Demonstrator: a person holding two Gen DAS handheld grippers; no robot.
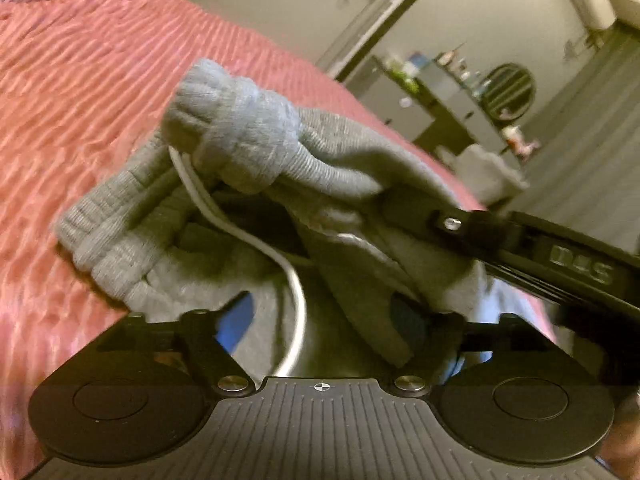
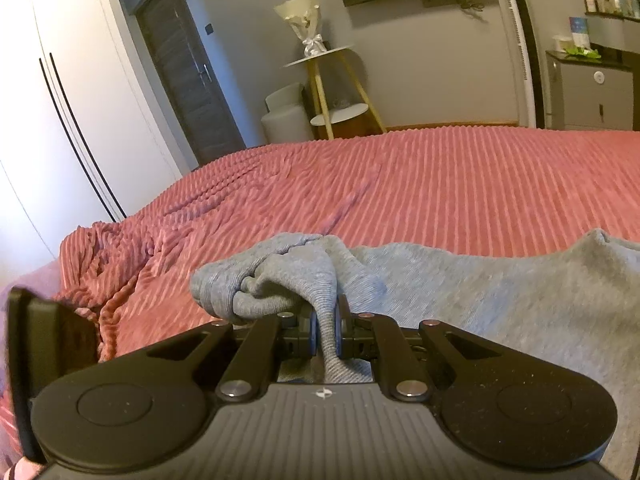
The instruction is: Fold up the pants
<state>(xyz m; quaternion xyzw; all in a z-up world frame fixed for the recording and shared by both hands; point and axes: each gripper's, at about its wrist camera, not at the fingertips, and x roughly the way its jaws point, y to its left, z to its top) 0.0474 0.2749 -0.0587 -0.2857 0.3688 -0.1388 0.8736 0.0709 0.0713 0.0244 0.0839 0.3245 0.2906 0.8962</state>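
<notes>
Soft grey knit sweatpants [image 2: 500, 300], limp and light, bunched on pink ribbed bedspread [image 2: 440, 184]; right gripper [image 2: 325, 330] clenched on a fabric fold, left gripper [image 1: 320, 312] spread wide, ungripping; ribbed waistband [image 1: 236, 124] likely firmest hold.

Both cams ride right on the grippers, angled down and super close to the grey pants [image 1: 248, 152] bunched on the pink bedspread [image 2: 440, 184], which both views share.
</notes>
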